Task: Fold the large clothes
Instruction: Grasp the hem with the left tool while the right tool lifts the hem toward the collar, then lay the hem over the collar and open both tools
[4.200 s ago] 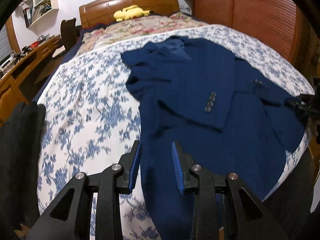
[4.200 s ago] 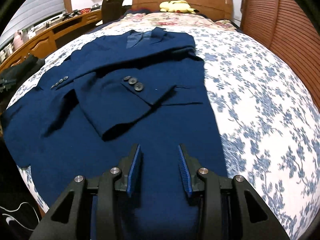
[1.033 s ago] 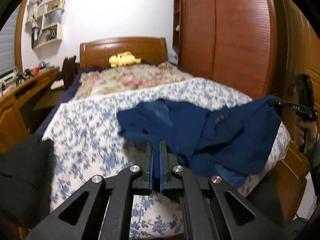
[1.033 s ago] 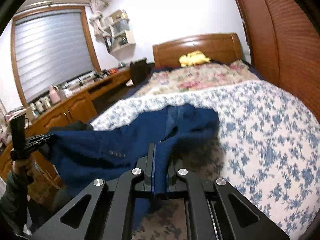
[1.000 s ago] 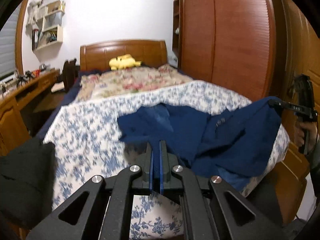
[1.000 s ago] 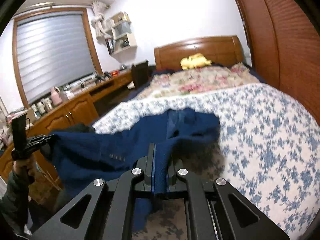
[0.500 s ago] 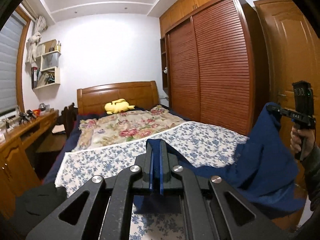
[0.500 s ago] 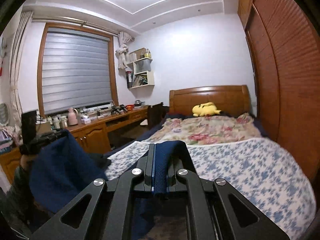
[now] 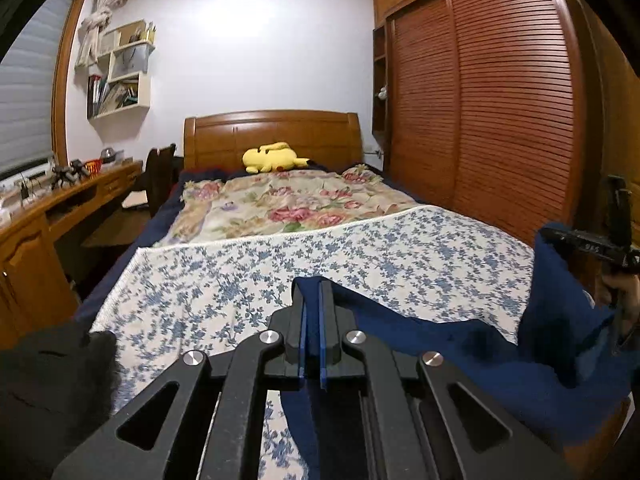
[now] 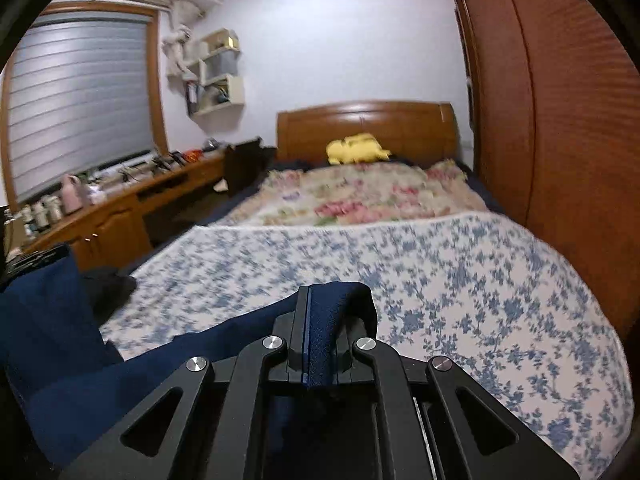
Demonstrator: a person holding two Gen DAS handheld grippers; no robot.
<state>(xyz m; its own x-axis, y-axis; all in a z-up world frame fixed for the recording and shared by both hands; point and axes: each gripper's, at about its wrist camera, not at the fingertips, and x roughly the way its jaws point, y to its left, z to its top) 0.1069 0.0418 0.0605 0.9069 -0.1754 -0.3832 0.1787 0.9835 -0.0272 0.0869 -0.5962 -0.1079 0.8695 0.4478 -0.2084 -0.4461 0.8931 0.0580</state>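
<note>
A navy blue jacket (image 9: 500,360) hangs stretched between my two grippers above the foot of the bed (image 9: 360,256). My left gripper (image 9: 312,286) is shut on one edge of the cloth, which drapes off to the right. At the far right of the left wrist view, the right gripper (image 9: 580,240) pinches the other end, with a hand (image 9: 624,292) behind it. In the right wrist view, my right gripper (image 10: 320,300) is shut on a fold of the jacket (image 10: 160,380), which sags away to the left. None of the jacket lies flat on the floral sheet (image 10: 480,300).
A yellow plush toy (image 9: 272,156) lies by the wooden headboard (image 9: 272,128). A slatted wardrobe (image 9: 500,100) runs along the bed's right side. A cluttered wooden desk (image 10: 120,200) stands on the left. A black garment (image 9: 48,380) lies at the bed's near left corner.
The jacket, partly resting on the bed a second ago, has been lifted clear and now hangs between the grippers. Both views swung up toward the ceiling, then came back down.
</note>
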